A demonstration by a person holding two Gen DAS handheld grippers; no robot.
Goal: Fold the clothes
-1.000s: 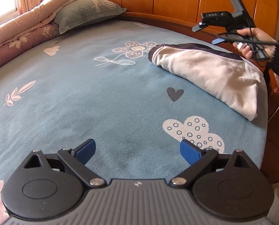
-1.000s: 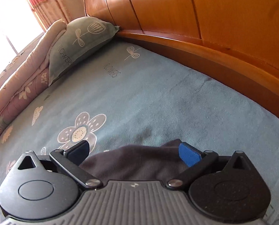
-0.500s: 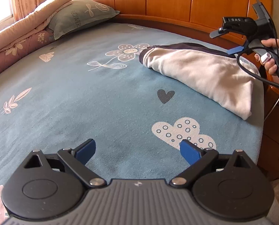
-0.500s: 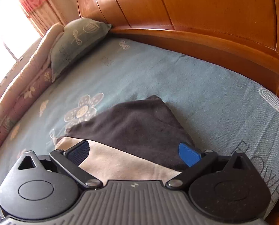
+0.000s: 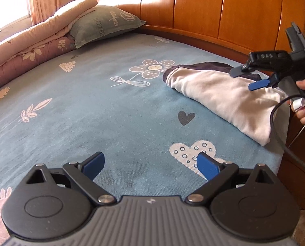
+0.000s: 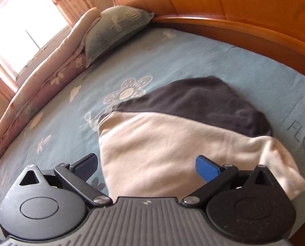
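The bed (image 5: 95, 110) fills most of what I see, its blue sheet printed with flowers, hearts and leaves, and the orange wooden headboard (image 5: 214, 14) curves along its far edge. A rolled quilt (image 5: 29, 47), cream over dusty pink, lies along the window side, and a grey-green pillow (image 5: 105, 25) leans against it in the corner by the headboard.

The folded garment (image 6: 173, 143) lies flat on the sheet near the bed's right corner, close to the headboard. Its near part is cream and its far part dark brown, the two colours meeting along a slanted seam. From my left view it shows as a tapering bundle, with a dark-edged opening at the end that points toward the big printed flower (image 5: 152, 69).

My right gripper (image 6: 146, 164) hangs just above the cream part, its fingers spread wide with nothing between them; the left blue pad sits beyond the garment's edge, over the sheet, and the right one over the cloth. In the left view I can see my right hand (image 5: 303, 100) wrapped around that gripper's handle, with a cable looping down from it.

My left gripper (image 5: 150, 164) is well apart from the garment, over bare sheet near a dotted white heart (image 5: 190, 152). Its fingers are also wide open and empty.
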